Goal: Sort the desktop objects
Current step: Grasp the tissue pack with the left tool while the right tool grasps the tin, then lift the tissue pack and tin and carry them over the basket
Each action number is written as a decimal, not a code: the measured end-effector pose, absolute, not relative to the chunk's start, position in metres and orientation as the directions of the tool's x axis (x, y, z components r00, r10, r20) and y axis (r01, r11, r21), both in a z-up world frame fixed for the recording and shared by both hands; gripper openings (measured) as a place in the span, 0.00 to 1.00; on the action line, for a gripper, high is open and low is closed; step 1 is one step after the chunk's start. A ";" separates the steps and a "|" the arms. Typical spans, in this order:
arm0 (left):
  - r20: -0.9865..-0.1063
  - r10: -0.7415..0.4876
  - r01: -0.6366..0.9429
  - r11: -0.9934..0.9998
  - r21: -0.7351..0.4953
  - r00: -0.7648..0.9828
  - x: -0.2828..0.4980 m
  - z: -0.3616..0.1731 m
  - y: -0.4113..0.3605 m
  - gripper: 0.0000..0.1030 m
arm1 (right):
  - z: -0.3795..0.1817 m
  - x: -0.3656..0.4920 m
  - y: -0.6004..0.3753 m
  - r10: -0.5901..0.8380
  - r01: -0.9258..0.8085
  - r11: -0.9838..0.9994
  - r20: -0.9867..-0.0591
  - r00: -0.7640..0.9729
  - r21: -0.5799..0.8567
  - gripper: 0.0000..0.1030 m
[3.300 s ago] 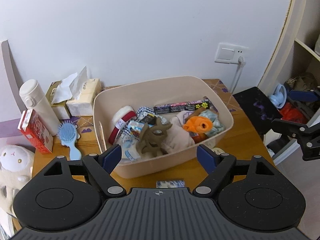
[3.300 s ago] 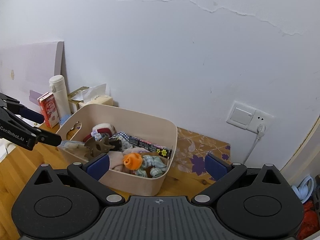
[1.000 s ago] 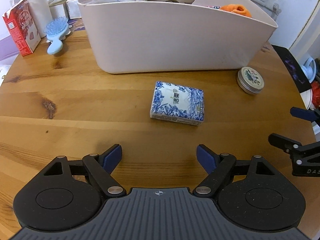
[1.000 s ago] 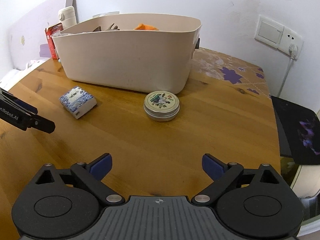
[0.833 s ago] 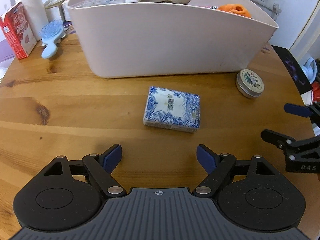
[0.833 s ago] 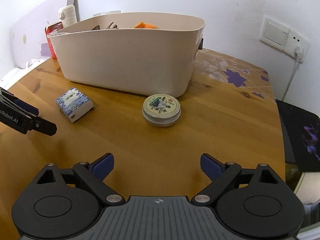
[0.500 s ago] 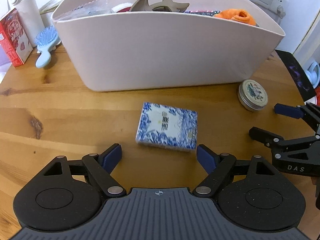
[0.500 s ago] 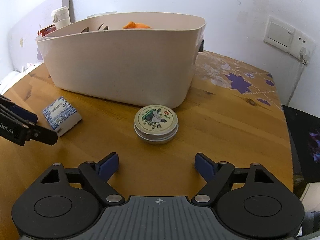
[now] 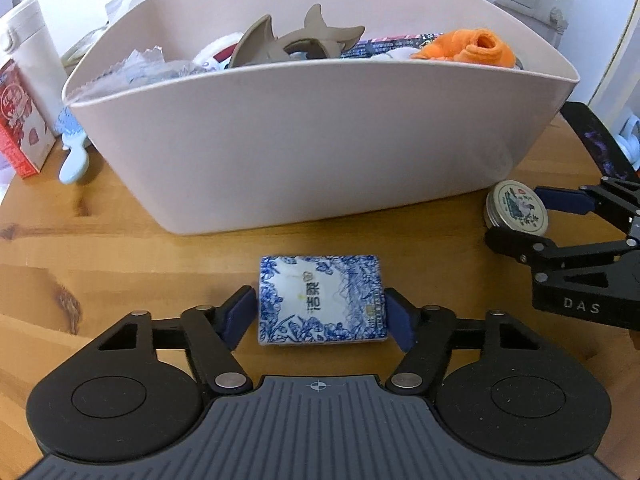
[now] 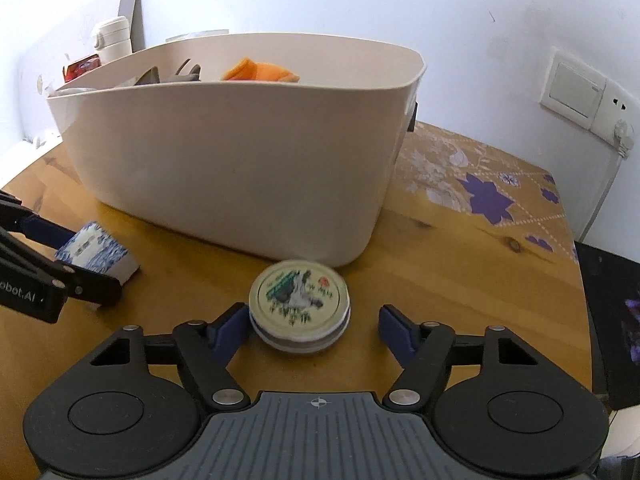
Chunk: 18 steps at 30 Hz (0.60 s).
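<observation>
Left wrist: left gripper [image 9: 320, 314] fingers, just narrowing, now pinch the blue box [image 9: 322, 300]; right gripper [image 10: 314, 326], narrowing too, seemingly hasn't clamped the tin [image 10: 299, 304].

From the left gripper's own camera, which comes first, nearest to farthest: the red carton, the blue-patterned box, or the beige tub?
1. Blue-patterned box: between the left gripper fingers.
2. Beige tub: straight behind the box.
3. Red carton: far left, beside the tub.
</observation>
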<state>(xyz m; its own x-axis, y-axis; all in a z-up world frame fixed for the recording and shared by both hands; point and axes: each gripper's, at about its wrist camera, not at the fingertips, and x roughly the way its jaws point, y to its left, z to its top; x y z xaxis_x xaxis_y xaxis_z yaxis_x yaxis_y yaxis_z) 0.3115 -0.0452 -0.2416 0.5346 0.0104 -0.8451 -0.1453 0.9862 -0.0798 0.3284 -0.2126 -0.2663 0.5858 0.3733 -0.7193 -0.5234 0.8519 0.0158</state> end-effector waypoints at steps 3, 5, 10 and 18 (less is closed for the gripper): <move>-0.844 0.002 -0.141 0.986 -0.087 0.537 0.311 -0.241 -0.044 0.63 | -0.266 0.329 -0.209 0.376 -0.524 0.851 -0.715 0.589 0.016 0.63; -0.844 -0.002 -0.132 0.988 -0.085 0.536 0.311 -0.240 -0.043 0.63 | -0.266 0.328 -0.208 0.376 -0.523 0.852 -0.714 0.591 0.016 0.60; -0.843 -0.018 -0.116 0.989 -0.094 0.538 0.310 -0.239 -0.041 0.62 | -0.265 0.328 -0.205 0.377 -0.521 0.853 -0.716 0.587 0.023 0.50; -0.847 -0.022 -0.118 0.988 -0.100 0.531 0.303 -0.238 -0.032 0.62 | -0.263 0.319 -0.202 0.364 -0.512 0.859 -0.729 0.580 0.021 0.50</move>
